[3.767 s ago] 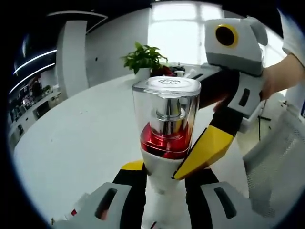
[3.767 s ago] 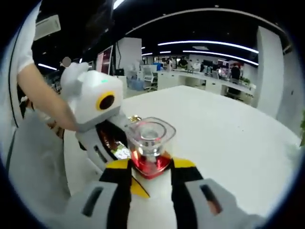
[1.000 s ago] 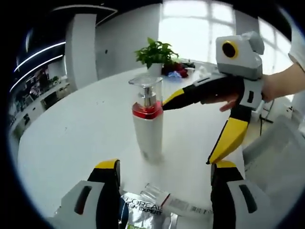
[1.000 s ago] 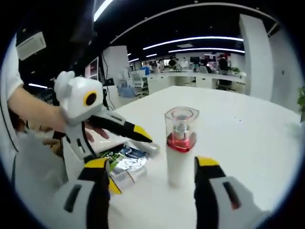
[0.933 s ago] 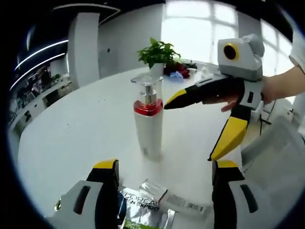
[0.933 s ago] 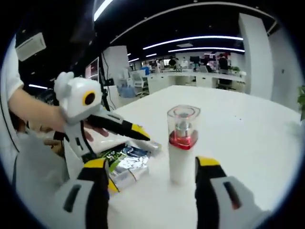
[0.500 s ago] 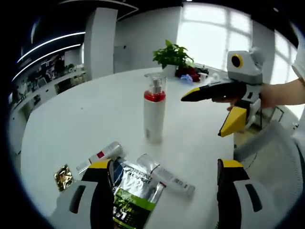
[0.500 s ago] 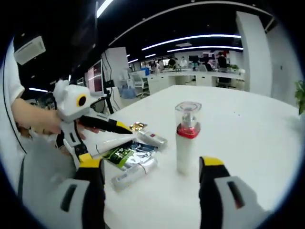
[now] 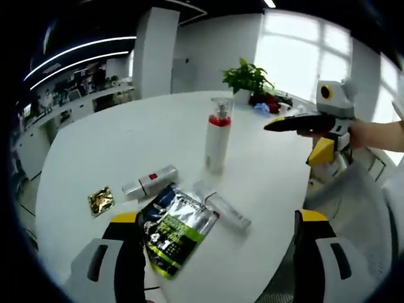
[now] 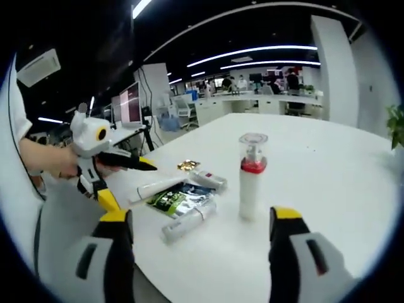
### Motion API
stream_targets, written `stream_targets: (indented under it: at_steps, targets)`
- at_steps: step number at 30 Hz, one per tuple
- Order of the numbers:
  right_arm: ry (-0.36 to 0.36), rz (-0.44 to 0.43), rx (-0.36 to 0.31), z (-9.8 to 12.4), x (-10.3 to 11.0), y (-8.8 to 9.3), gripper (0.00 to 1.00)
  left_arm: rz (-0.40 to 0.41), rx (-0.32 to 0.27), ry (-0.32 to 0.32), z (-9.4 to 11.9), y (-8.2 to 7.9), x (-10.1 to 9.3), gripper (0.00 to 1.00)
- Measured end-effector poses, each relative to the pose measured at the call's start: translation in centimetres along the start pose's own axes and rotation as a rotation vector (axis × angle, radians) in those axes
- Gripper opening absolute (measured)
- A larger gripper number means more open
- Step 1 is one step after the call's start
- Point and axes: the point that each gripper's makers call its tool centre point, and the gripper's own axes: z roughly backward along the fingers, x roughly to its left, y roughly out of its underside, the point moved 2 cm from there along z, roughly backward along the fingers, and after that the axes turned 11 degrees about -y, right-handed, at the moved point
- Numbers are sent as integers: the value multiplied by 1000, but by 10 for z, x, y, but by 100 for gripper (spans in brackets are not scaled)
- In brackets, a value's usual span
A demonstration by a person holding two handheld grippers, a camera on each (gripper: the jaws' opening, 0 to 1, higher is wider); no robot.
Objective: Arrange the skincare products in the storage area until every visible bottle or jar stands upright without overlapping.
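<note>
**One bottle up, the rest still flat**

Standing upright near the middle of the white table (image 9: pixel 95 145), the pump bottle (image 9: pixel 216 136) with its red collar looks finished — nothing touches it. Beside it lie two tubes (image 9: pixel 150 182) (image 9: pixel 221 206), flat, flanking a silver-green sachet (image 9: pixel 175 227), with a small gold packet (image 9: pixel 100 201) a little apart. The tubes probably need standing on their caps, though their ends are too small to judge. The left gripper (image 9: pixel 214 252) and right gripper (image 10: pixel 199 243) both have jaws spread wide, holding nothing — the bulk of the arranging remains.
</note>
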Motion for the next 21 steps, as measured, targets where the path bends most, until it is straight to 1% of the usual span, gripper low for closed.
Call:
stream_targets:
  at_steps: [6, 13, 15, 21]
  targets:
    - [1, 21, 3, 7, 7, -2, 92, 17, 0, -29, 19, 7, 5, 97]
    - [17, 5, -3, 16, 10, -2, 94, 57, -4, -84, 40, 12, 16, 97]
    - [23, 3, -3, 19, 11, -2, 94, 69, -15, -99, 46, 13, 18, 97]
    - [31, 3, -6, 24, 17, 0, 95, 71, -4, -131, 59, 22, 20, 97]
